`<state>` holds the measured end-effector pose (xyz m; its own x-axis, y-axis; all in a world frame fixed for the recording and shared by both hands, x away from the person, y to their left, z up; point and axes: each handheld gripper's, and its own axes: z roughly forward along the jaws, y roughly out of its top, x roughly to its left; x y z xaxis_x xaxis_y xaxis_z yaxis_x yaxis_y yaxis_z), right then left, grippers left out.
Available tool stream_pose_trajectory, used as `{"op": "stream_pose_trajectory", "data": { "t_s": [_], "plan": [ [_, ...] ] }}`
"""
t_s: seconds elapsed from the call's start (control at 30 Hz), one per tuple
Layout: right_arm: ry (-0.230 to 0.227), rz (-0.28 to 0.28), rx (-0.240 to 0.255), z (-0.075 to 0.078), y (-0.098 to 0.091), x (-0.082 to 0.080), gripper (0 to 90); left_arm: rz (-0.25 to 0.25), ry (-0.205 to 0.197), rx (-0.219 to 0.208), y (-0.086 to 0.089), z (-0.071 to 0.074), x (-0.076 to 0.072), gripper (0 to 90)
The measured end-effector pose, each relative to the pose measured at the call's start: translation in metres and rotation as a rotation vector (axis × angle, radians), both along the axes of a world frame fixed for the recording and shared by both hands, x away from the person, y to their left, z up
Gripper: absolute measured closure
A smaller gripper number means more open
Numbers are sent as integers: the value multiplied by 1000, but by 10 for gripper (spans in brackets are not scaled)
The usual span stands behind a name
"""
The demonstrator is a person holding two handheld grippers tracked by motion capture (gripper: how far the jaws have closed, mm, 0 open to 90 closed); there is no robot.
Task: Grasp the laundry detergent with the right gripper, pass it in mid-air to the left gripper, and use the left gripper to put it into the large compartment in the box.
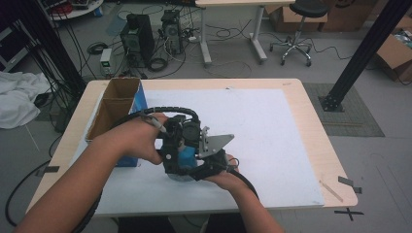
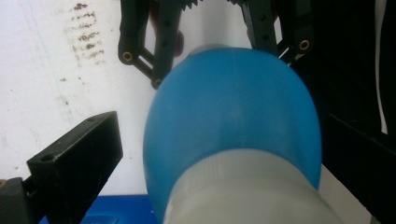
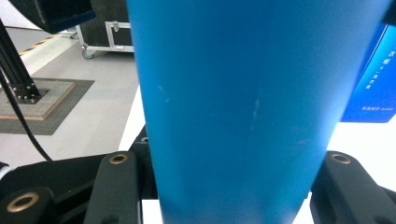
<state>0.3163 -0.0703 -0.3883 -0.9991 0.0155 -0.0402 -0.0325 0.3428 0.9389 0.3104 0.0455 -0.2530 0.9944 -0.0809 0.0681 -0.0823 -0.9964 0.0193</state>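
Blue bottle [image 3: 238, 107] clamped between the right gripper [image 3: 224, 186] jaws, left gripper [image 2: 205, 154] jaws standing either side of its white-capped end, whether they press on it unclear, both grippers meeting above the white mat [image 1: 272, 136], open cardboard box [image 1: 114, 104] just beside them.

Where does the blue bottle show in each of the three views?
High view: the blue bottle sits low of centre, between the two grippers.
Left gripper view: it spans the centre, its white end nearest.
Right gripper view: its body rises between the jaws.
Shared landmark: the white table mat, also at and.
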Motion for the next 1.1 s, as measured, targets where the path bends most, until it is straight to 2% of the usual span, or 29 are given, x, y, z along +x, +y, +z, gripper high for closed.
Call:
{"op": "stream_pose_trajectory", "data": {
  "t_s": [0.03, 0.07, 0.13, 0.17, 0.23, 0.47, 0.5, 0.87, 1.1],
  "plan": [
    [-27, 1, 8, 0, 1, 1, 464, 3, -2, 1, 0, 0, 0, 13],
    [-29, 2, 9, 0, 2, 1, 464, 2, -7, 6, 0, -1, -1, 18],
    [-5, -1, -4, 0, 1, 0, 464, 1, -12, 5, 0, -1, -1, 27],
    [-31, 2, 9, 0, 2, 2, 464, 1, -13, 6, 0, -1, -1, 37],
    [-25, 2, 8, 0, 2, 1, 464, 1, -23, 7, 1, 0, -1, 54],
    [-13, -7, 4, 0, 1, 0, 464, 1, -15, 14, 2, 3, -1, 117],
    [-14, -8, 4, 0, 1, 0, 464, -3, -11, 11, 2, 3, -1, 160],
    [-10, -9, 0, 0, 1, -1, 464, 4, -12, 24, 2, 0, -2, 199],
    [-13, -13, 2, 0, 2, 0, 464, 6, -3, 16, 3, 2, -2, 269]
  ]
}}
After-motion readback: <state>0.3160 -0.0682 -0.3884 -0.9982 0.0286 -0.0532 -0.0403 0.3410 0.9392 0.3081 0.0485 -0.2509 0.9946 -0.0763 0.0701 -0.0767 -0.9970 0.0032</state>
